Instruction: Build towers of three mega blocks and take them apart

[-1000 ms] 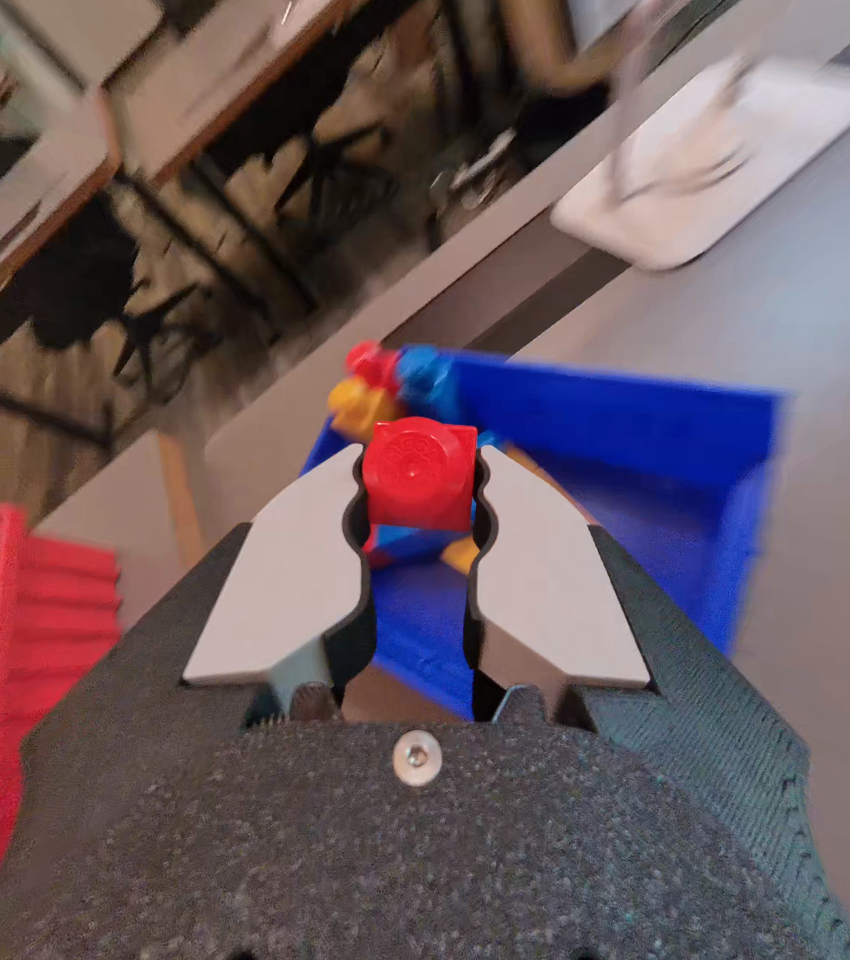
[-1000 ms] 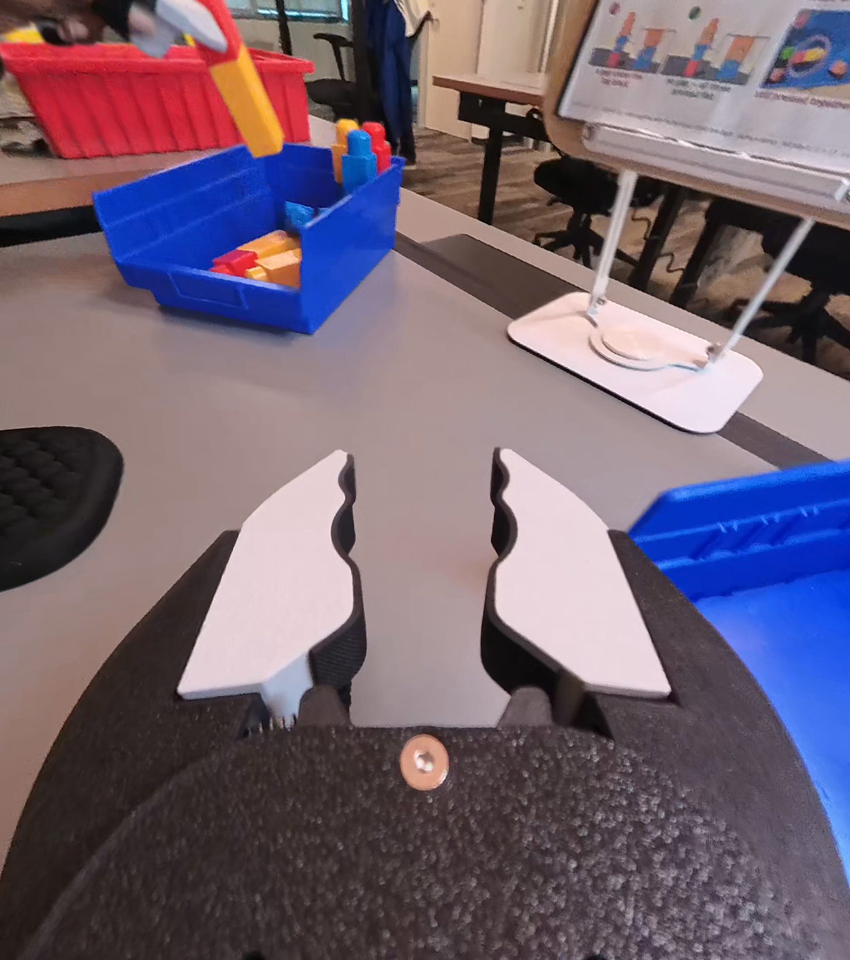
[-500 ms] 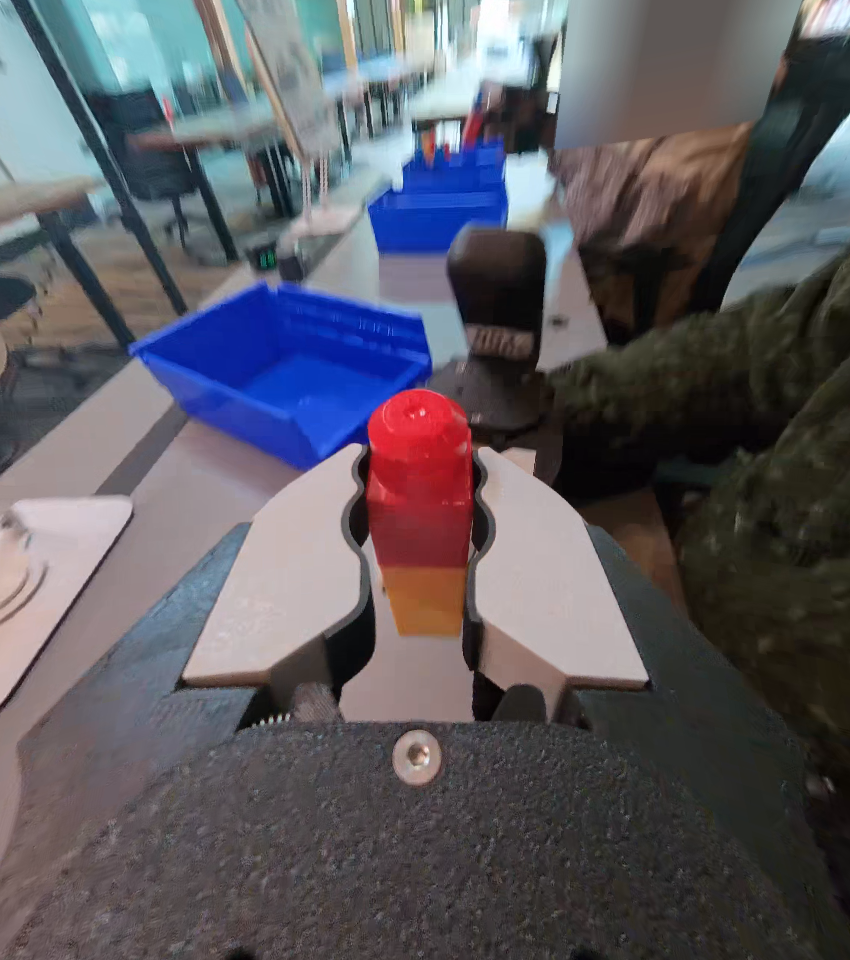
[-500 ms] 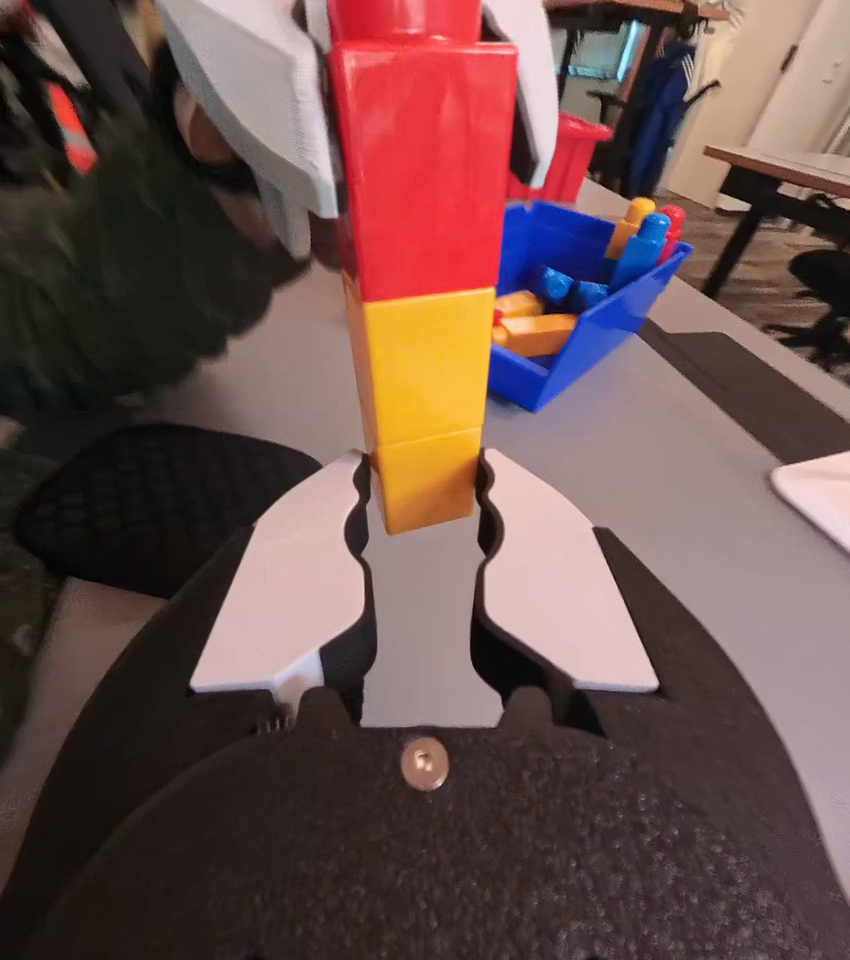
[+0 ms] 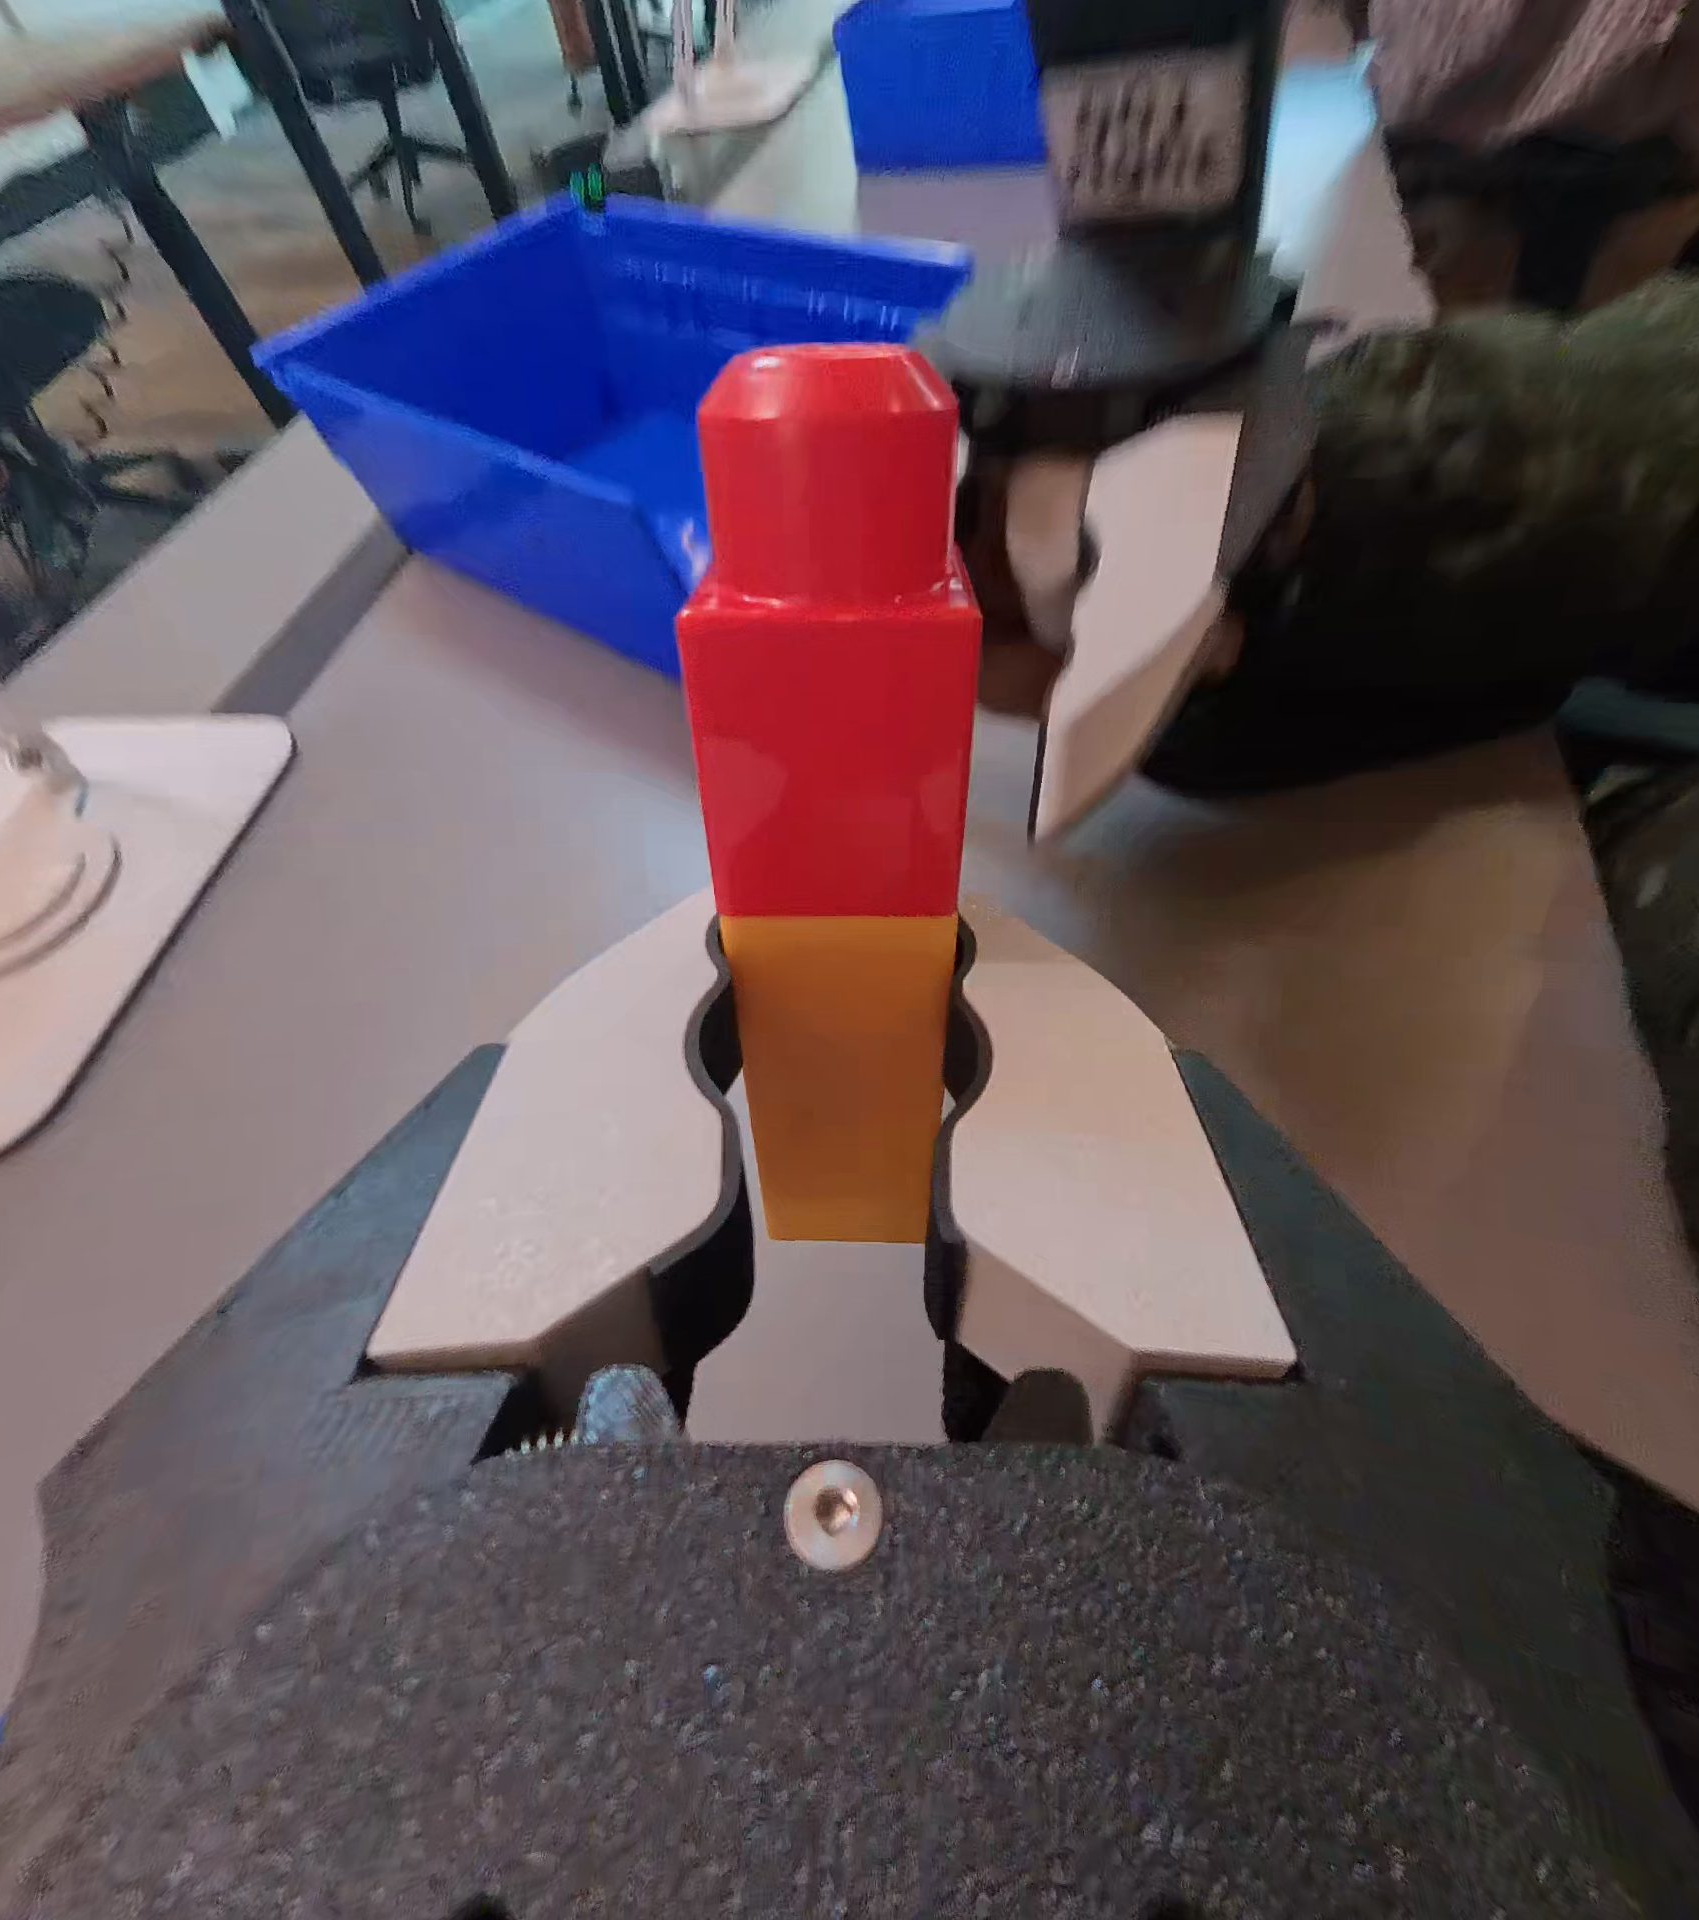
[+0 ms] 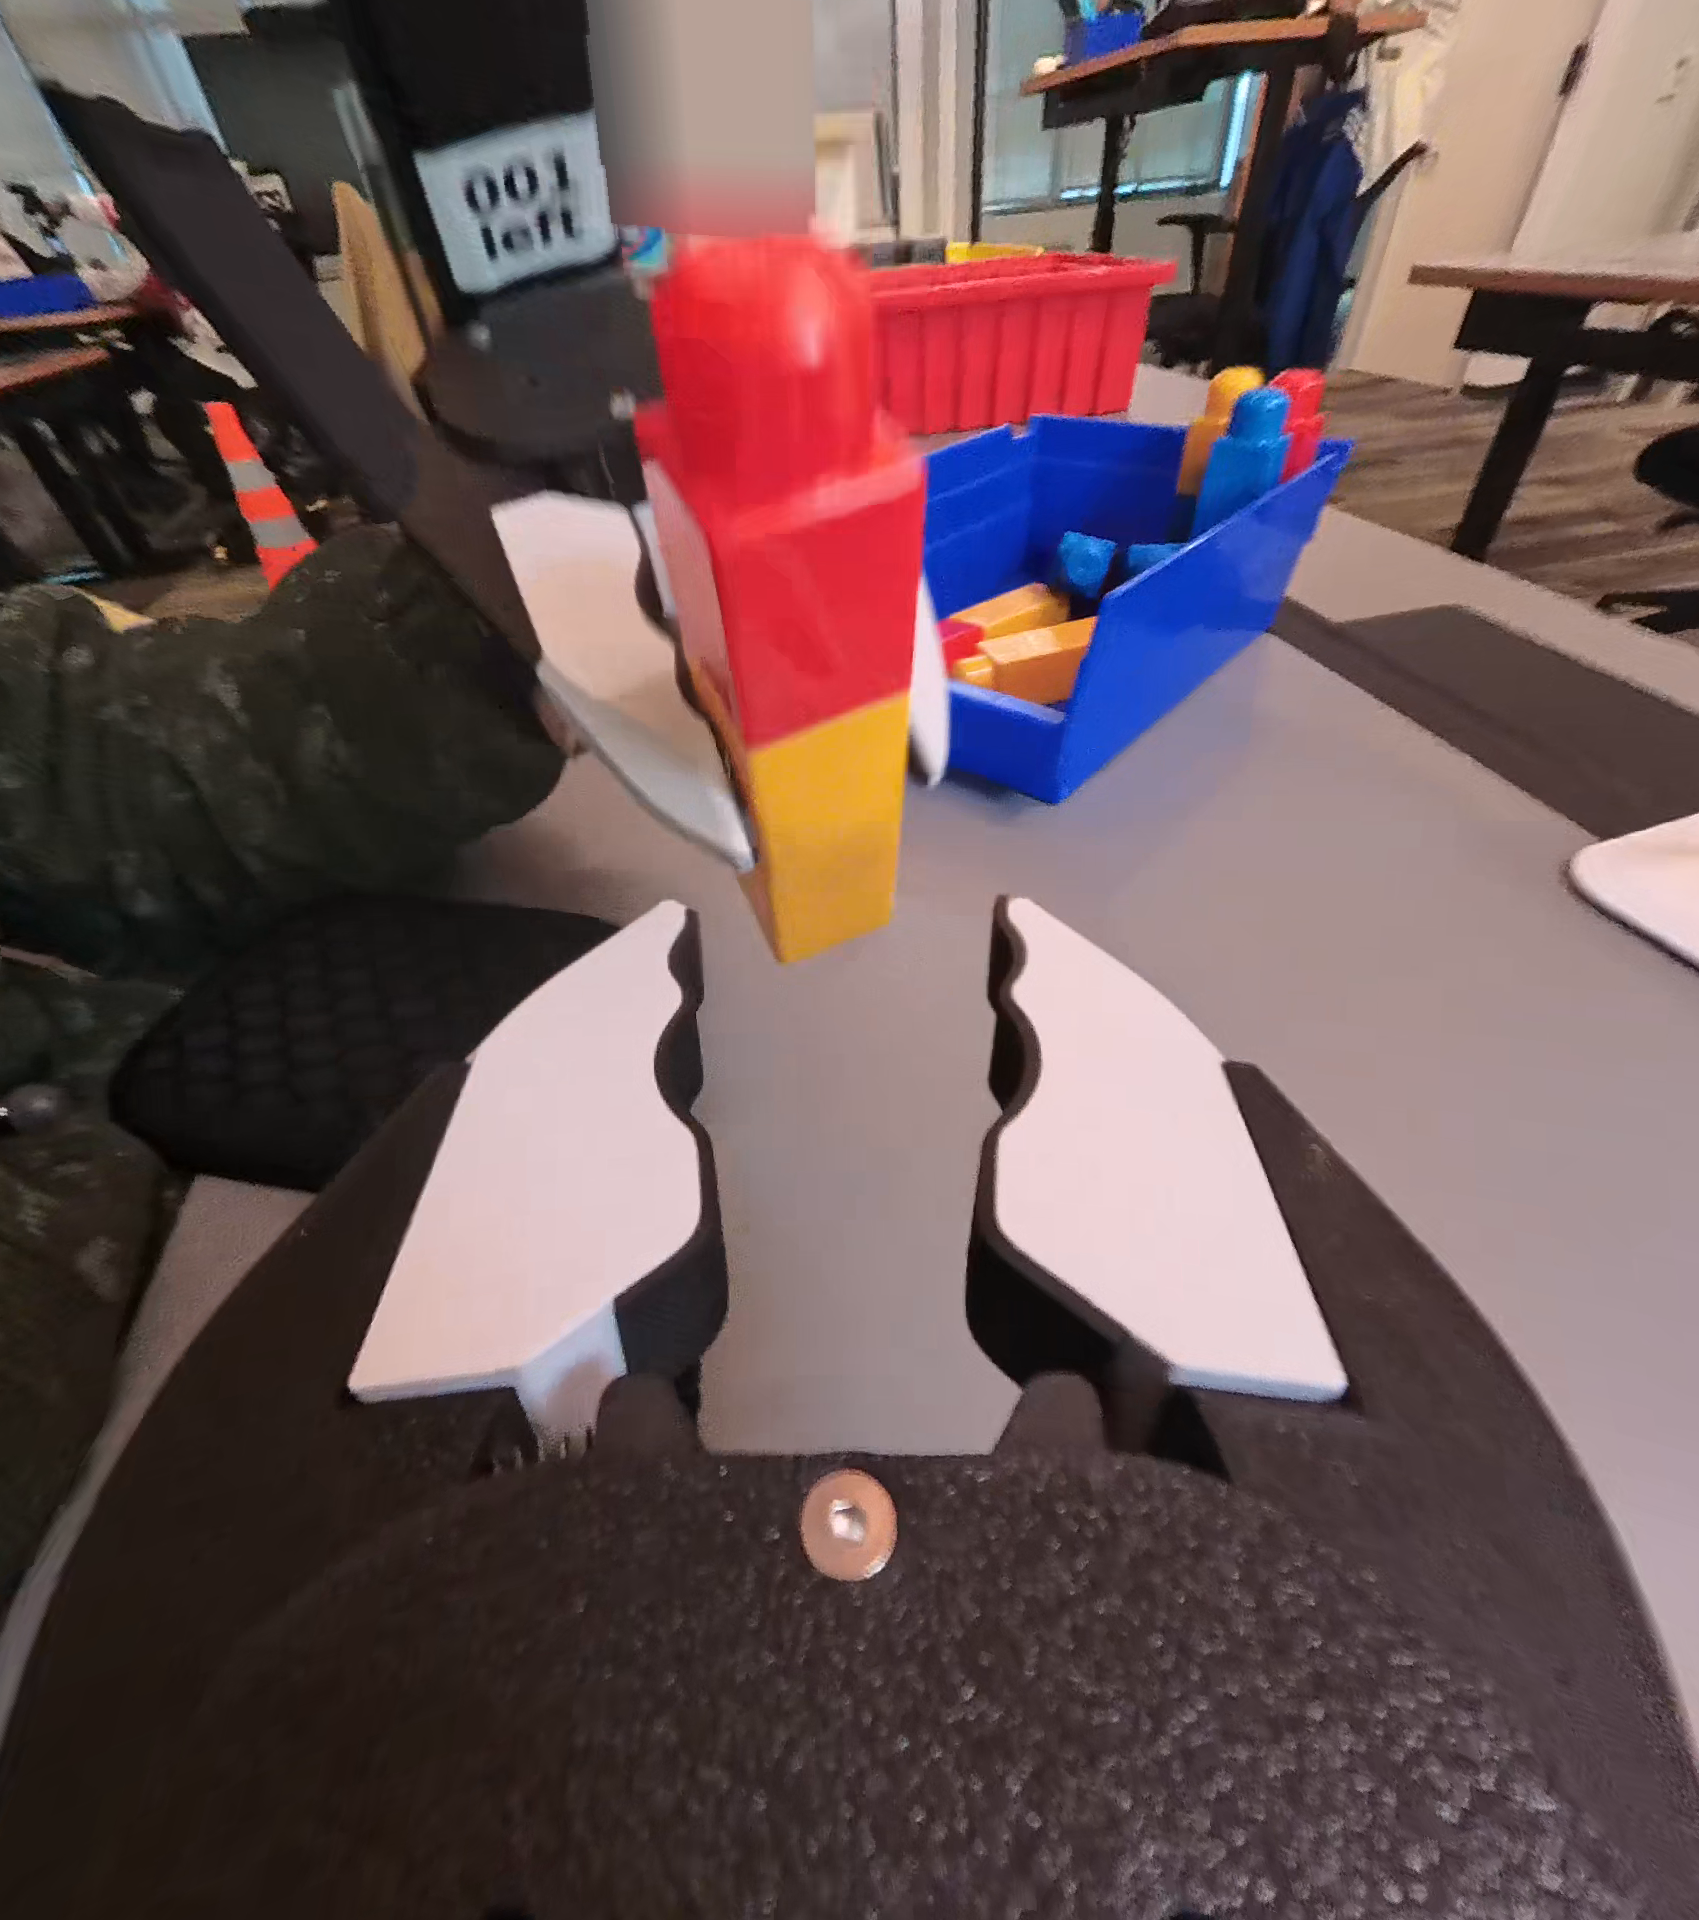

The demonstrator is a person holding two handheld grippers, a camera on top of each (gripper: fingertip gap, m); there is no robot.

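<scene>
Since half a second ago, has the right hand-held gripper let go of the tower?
Yes. The right hand-held gripper is now open and drawn back from the tower, whose yellow bottom block hangs clear above its tips, over the grey table.

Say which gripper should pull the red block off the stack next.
Right, probably. The right gripper is open and empty, just short of the stack, while the left gripper is shut on the yellow block beneath the red block.
</scene>
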